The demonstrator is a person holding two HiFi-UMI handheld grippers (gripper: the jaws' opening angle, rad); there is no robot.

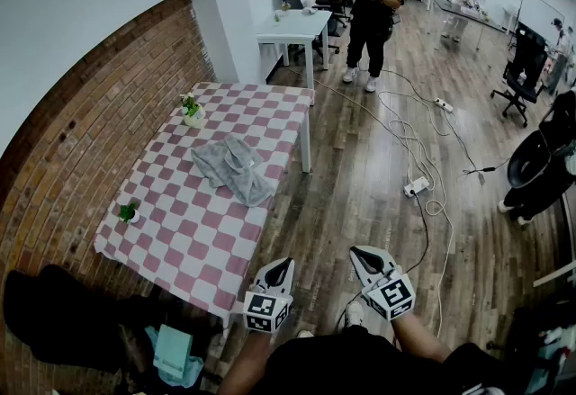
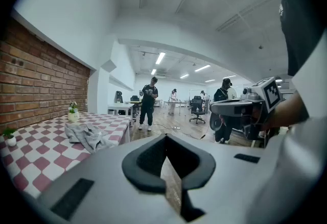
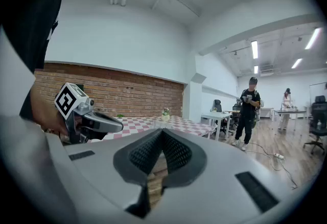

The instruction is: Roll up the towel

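**Both grippers shut and empty, towel crumpled on the table**

The grey towel [image 1: 236, 168] lay in a loose, crumpled heap near the middle of the table [image 1: 193, 245], which was covered by a red and white chequered cloth. The towel was not rolled, and nothing touched it. In the head view a small flower pot [image 1: 191, 111] stood at about 11 o'clock from the towel, near the far end of the table. A little green plant [image 1: 128, 211] stood at about 8 o'clock from it, close to the edge beside the brick wall [image 1: 81, 105].

The left gripper [image 1: 283, 264] and the right gripper [image 1: 361, 253] were held side by side over the wooden floor [image 1: 360, 168], beside the table's near corner — well apart from the towel. The towel lay at about 11 o'clock from the left gripper and at about 10 o'clock from the right one. The jaws of each gripper were pressed fully together, and nothing was between them. Both grippers pointed nearly level, only a little downward.

Farther in the room, at 12 o'clock from the right gripper, a person [image 1: 371, 11] in dark clothes stood next to a white table [image 1: 297, 24]. A white power strip [image 1: 417, 187] lay on the floor with its cables — at about 1 o'clock from the right gripper.
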